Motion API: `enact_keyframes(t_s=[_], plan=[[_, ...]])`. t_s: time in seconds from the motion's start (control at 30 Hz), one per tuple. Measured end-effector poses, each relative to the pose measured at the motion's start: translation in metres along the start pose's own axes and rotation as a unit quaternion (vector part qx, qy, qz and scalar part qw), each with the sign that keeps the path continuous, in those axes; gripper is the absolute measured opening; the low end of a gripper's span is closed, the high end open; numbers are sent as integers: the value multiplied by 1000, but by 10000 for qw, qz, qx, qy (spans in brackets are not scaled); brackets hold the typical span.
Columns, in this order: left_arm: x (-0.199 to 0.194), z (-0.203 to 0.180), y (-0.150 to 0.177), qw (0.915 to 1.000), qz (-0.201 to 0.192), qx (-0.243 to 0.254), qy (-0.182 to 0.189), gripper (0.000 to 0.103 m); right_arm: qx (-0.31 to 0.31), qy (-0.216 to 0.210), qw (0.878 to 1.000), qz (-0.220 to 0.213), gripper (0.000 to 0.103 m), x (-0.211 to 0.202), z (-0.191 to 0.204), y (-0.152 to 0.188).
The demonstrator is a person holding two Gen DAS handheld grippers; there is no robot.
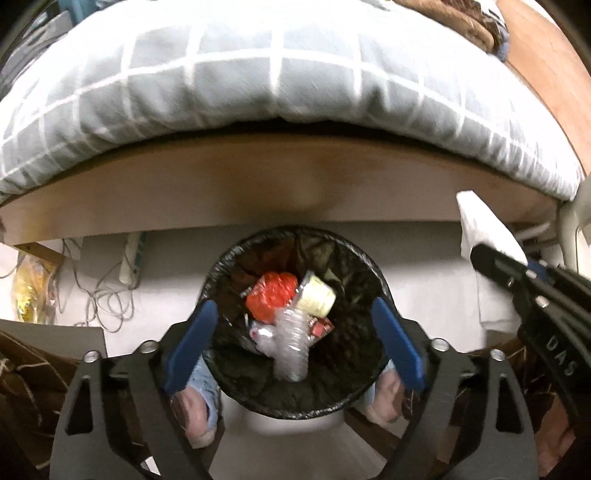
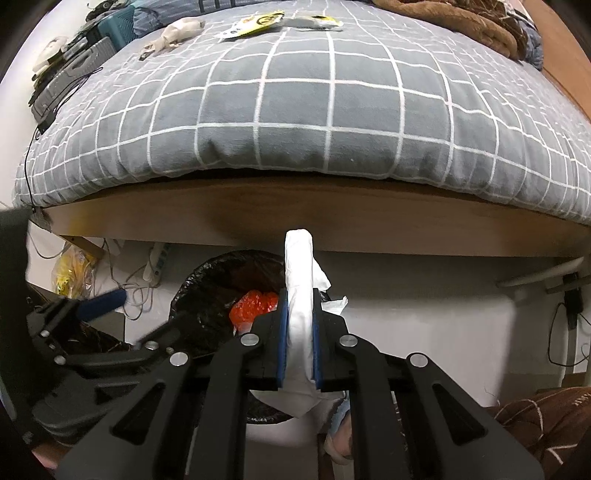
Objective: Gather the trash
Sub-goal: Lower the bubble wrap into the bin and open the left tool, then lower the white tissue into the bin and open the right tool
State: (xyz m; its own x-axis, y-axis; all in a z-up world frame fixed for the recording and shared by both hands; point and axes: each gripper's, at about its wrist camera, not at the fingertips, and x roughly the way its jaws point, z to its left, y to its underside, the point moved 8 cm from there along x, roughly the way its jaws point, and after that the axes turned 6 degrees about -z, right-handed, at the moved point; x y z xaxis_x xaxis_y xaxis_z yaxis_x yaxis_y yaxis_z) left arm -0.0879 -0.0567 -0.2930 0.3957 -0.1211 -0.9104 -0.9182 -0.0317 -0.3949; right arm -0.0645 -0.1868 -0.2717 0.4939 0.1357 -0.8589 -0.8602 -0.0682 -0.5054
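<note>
A round bin with a black liner (image 1: pixel 221 266) stands on the floor by the bed and holds a red wrapper (image 1: pixel 271 299), a clear crushed bottle (image 1: pixel 291 343) and a pale cup (image 1: pixel 316 299). My left gripper (image 1: pixel 295 343) is open and empty right above the bin. My right gripper (image 2: pixel 299 332) is shut on a white tissue (image 2: pixel 299 280), held just right of the bin (image 2: pixel 199 284). From the left wrist view the right gripper (image 1: pixel 480 258) and its tissue (image 1: pixel 480 225) show at the right.
A bed with a grey checked cover (image 2: pixel 295 110) and wooden frame (image 2: pixel 295 214) fills the view above. Yellow wrappers (image 2: pixel 255 22) and other litter lie at its far edge. Cables and a power strip (image 1: pixel 133 258) lie under the bed. A brown blanket (image 2: pixel 546 424) lies at the right.
</note>
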Motion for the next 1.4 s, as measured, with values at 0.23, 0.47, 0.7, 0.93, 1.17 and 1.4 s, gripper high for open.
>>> enact_keyframes(t_s=[0.23,0.47,0.7,0.93,1.17,1.4], plan=[[-24,28,-14,9988,-389,-133,-251,97,-129,-68,9998,-155,10,-6,21,-10],[-45,59,-20,9968,-629,-310,-376,97,-293,-152,9993,-189,10,-4,45,-10],[-50,81,-18,9963,-585,-514,-372,97,-470,-124,9988,-104,11,4,68,-8],[-50,93,-17,9960,-560,-564,-408,97,-534,-150,9985,-18,13,12,80,-7],[-47,96,-16,9959,-512,-583,-457,97,-539,-146,9984,50,16,17,81,-5],[-47,95,-16,9959,-526,-576,-466,97,-520,-161,9985,22,23,17,82,-6]])
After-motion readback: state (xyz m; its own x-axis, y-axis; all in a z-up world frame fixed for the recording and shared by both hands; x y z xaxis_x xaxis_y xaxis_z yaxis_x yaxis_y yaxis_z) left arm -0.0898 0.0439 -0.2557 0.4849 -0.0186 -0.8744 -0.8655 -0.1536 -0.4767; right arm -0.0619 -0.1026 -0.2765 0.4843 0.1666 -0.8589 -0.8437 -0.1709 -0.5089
